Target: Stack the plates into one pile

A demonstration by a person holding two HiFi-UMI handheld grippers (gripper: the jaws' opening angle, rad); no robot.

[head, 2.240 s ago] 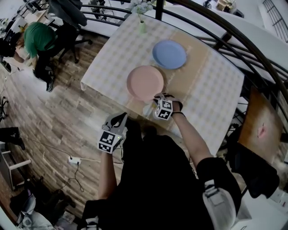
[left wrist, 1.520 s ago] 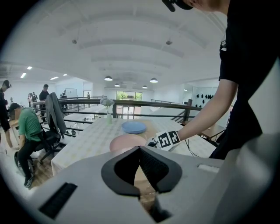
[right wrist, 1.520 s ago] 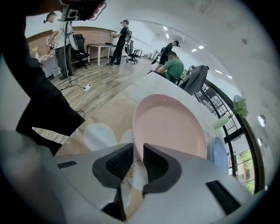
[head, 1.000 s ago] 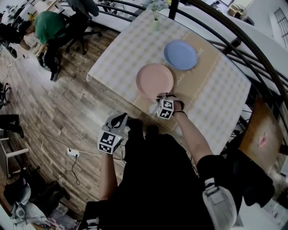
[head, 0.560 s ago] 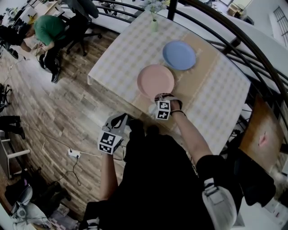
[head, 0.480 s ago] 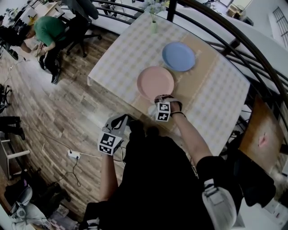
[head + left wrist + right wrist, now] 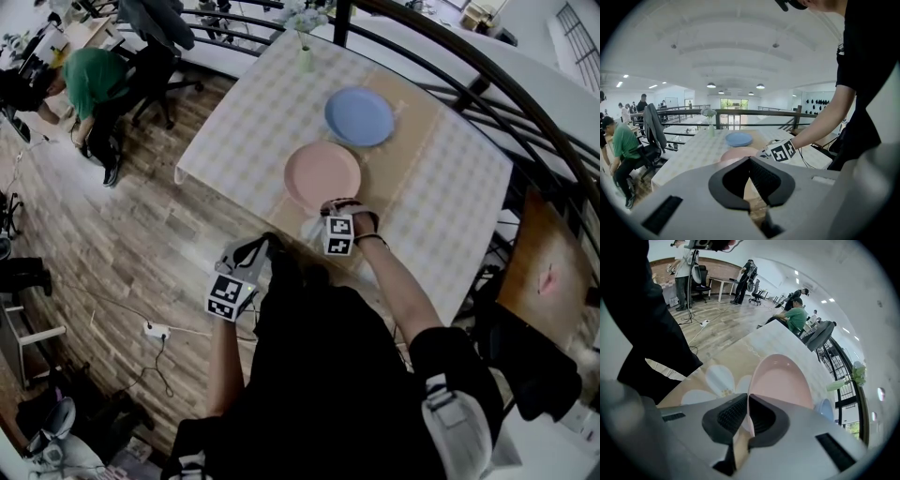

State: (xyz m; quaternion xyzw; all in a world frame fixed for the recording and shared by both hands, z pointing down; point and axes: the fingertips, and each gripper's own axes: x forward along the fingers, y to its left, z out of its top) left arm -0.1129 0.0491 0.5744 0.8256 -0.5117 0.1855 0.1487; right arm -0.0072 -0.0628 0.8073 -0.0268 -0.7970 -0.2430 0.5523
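Right gripper view: your right gripper (image 7: 747,399) has just been closing and now pinches the pink plate (image 7: 783,380) at the rim nearest it. The plate is likely stiff, light and slick. Your left gripper (image 7: 750,161) is closed and empty.

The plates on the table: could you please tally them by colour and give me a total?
pink plate: 1
blue plate: 1
Total: 2
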